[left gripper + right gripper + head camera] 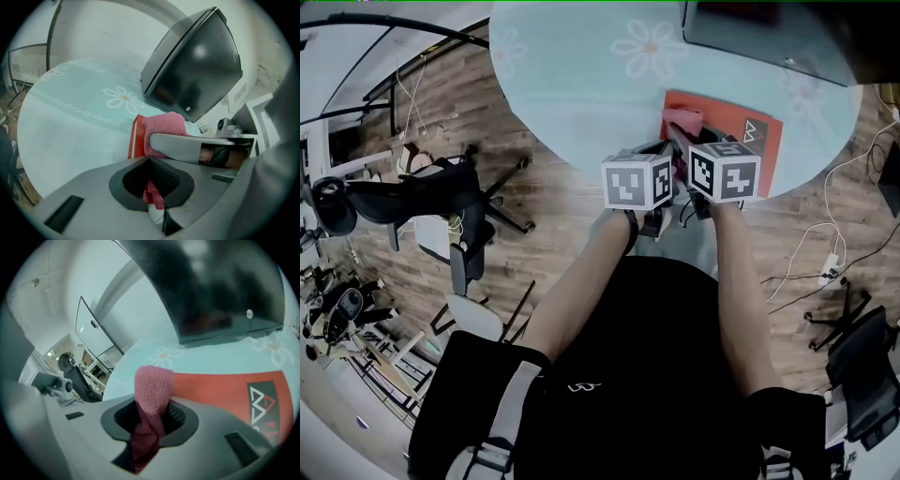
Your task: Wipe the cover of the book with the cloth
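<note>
Clamped shut on the pink cloth (152,387) from two sides: left claw (152,187) on a small fold, right claw (150,423) on a thicker bunch that stands up past its jaws. Below, over the left end of the red book (220,390), flat on the flowered table (75,122) close to its near edge, before a dark screen (197,65). For a clean wipe: lower the bunch flat onto the cover, hold both grips firm, and sweep toward the logo end in overlapping passes, pressing lightly to avoid sliding the book.
</note>
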A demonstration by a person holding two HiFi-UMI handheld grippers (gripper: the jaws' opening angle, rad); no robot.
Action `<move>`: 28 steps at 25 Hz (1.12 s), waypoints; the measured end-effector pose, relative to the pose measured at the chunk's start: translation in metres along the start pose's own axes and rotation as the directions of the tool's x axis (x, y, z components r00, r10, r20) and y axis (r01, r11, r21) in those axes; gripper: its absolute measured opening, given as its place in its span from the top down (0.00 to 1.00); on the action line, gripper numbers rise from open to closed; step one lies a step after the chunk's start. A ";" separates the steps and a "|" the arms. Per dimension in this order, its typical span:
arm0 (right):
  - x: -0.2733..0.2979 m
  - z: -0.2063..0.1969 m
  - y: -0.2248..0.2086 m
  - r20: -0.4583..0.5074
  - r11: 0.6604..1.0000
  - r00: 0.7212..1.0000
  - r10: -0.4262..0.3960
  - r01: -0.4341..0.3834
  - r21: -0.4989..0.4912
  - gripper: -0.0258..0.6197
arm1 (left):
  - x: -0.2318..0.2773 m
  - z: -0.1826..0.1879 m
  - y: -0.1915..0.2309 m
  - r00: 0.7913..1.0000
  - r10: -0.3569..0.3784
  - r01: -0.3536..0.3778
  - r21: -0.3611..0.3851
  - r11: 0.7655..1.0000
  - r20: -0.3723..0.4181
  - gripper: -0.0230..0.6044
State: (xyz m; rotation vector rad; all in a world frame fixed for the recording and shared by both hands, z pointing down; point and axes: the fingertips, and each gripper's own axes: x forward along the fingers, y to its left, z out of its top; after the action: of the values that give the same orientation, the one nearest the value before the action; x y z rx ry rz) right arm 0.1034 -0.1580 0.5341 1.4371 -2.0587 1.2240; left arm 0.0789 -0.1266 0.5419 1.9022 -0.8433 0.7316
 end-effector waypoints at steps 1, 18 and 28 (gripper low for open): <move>-0.001 -0.001 -0.003 -0.002 1.000 1.000 -0.004 0.004 0.004 0.81 | 0.001 -0.001 -0.002 1.000 0.003 -0.003 -0.010 1.000 0.003 0.94; -0.045 -0.005 -0.061 -0.010 1.000 1.000 -0.008 0.008 0.011 0.81 | 0.038 -0.010 -0.063 0.999 -0.002 0.007 -0.113 0.994 0.041 0.94; -0.081 -0.014 -0.100 0.002 0.999 1.000 -0.021 0.021 0.026 0.81 | 0.059 -0.021 -0.110 0.999 -0.026 0.028 -0.091 0.995 0.033 0.94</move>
State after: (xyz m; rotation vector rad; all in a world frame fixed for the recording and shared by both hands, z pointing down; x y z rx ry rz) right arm 0.2244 -0.1108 0.5311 1.4692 -2.0310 1.2455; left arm 0.1976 -0.0833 0.5420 1.8442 -0.8551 0.6369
